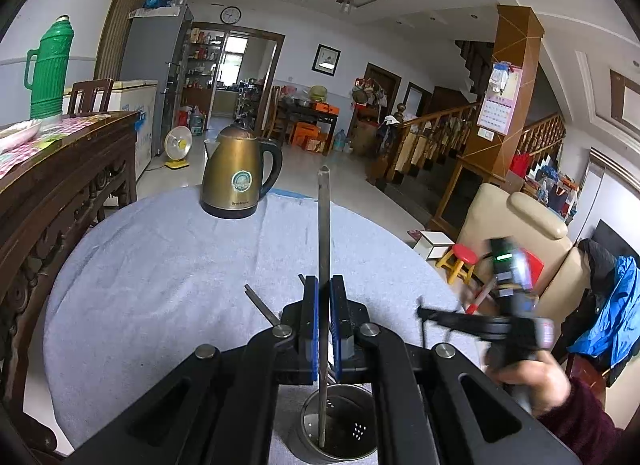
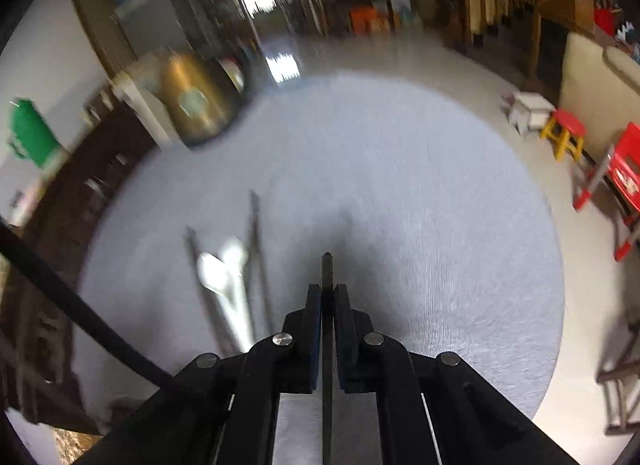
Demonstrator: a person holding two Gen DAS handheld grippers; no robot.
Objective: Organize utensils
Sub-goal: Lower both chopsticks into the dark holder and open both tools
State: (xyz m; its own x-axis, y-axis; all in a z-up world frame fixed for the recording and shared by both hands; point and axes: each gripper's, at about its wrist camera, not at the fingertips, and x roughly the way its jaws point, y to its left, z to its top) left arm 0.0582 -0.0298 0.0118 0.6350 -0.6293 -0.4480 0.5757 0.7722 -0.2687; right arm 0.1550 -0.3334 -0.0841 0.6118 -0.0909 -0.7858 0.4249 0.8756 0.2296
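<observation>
Chopstick (image 1: 324, 233) pinched in left gripper (image 1: 324, 297) stands over holder (image 1: 340, 425), ready to drop; right gripper (image 2: 328, 297) clamps another chopstick (image 2: 327, 269).

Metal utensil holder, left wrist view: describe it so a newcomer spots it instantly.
Start at the round table under the grey cloth, with the gold kettle at its far edge. At the near edge, below the left gripper, stands the utensil holder: a shiny steel cup with small drain holes, one chopstick rising from it.
</observation>
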